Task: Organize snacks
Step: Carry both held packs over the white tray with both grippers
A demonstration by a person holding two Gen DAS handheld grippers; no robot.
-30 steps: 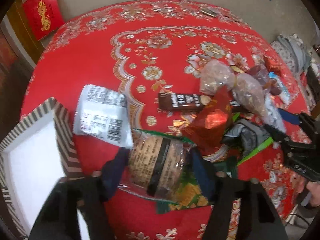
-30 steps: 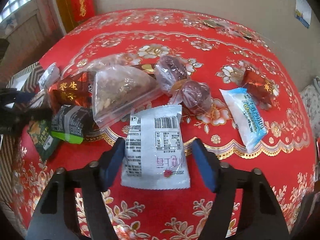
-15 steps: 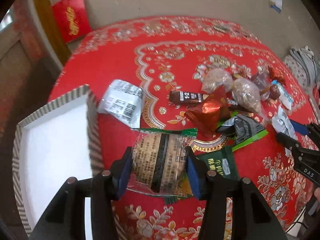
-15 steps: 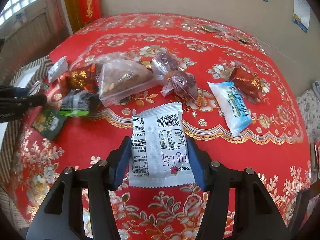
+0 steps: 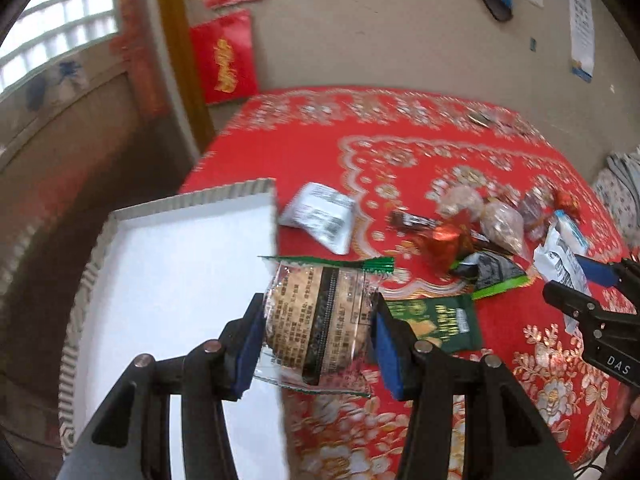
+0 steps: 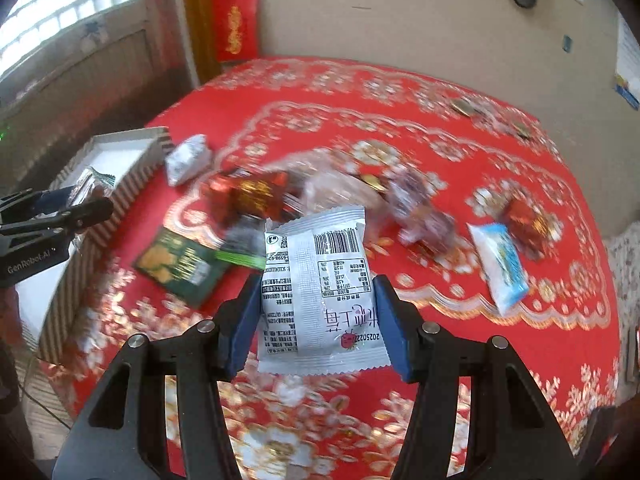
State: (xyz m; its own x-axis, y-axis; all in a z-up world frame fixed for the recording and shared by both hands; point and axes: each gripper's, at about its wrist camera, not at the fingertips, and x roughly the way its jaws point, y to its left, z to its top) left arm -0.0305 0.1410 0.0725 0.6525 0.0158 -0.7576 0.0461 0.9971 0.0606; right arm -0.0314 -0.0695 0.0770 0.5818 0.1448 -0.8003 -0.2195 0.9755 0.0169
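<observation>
While both packets hang clear of the red cloth, the scene reads from the tray across to the pile. At far left the striped tray point(image 5: 176, 264) sits at the edge of the desk point(image 5: 400, 152), its white floor bare in the left wrist view. Half over its right wall, the left gripper point(image 5: 318, 328) has its fingers point(image 5: 250, 344) clenched on the clear-wrapped biscuit packet point(image 5: 320, 320); a second ago those fingers stood wider around the packet as it lay on the cloth, and they have just been closing onto it. It is now lifted and carried leftward, up to the tray's edge.

Next along, a silver sachet point(image 5: 320, 216) lies just beside the tray's far corner, then a dark green packet point(image 5: 436, 324), a red foil packet point(image 5: 448, 240) and clear bags of nuts point(image 5: 502, 228) heaped near one another.

Further right, the right gripper point(image 6: 320, 312) has likewise just been closing: its fingers point(image 6: 390, 324) now grasp the white sachet point(image 6: 320, 292), which a second ago rested flat between open fingers and is now raised off the cloth. A blue-and-white packet point(image 6: 500, 268) and a red wrapped sweet point(image 6: 528, 220) remain well apart at the right.

Two snacks are thus secured at once. My judgement is that the biscuit packet is nearly ready to drop into the tray, while the white sachet has the whole pile to cross first; most of the sorting remains undone.
</observation>
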